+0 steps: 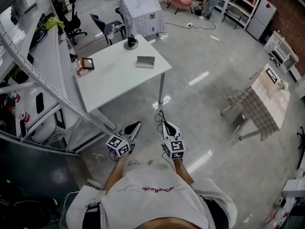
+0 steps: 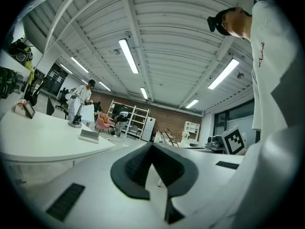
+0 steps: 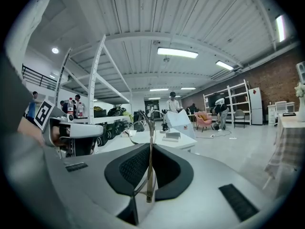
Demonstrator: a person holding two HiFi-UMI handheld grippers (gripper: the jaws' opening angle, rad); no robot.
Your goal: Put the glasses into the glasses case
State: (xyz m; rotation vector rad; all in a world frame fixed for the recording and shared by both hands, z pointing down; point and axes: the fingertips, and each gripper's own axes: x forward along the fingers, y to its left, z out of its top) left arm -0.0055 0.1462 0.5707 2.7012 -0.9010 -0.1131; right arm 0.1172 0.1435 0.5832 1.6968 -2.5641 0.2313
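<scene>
I stand on the floor a few steps from the white table (image 1: pixel 114 78). The glasses case (image 1: pixel 145 61), a grey oblong box, lies near the table's far right edge; it also shows small as the case (image 2: pixel 89 135) and the case (image 3: pixel 170 136). My right gripper (image 1: pixel 163 123) is shut on the thin wire-framed glasses (image 3: pixel 147 125), whose frame sticks up past the jaw tips; from the head view the glasses (image 1: pixel 159 115) are a thin dark line. My left gripper (image 1: pixel 137 125) is shut with nothing between its jaws. Both grippers hang close to my body, far from the case.
On the table stand a dark stand-like object (image 1: pixel 131 43) and a small framed box (image 1: pixel 86 64). A white shelving rack (image 1: pixel 33 80) runs along the left. A table with a checked cloth (image 1: pixel 259 104) stands to the right. Grey floor lies between me and the table.
</scene>
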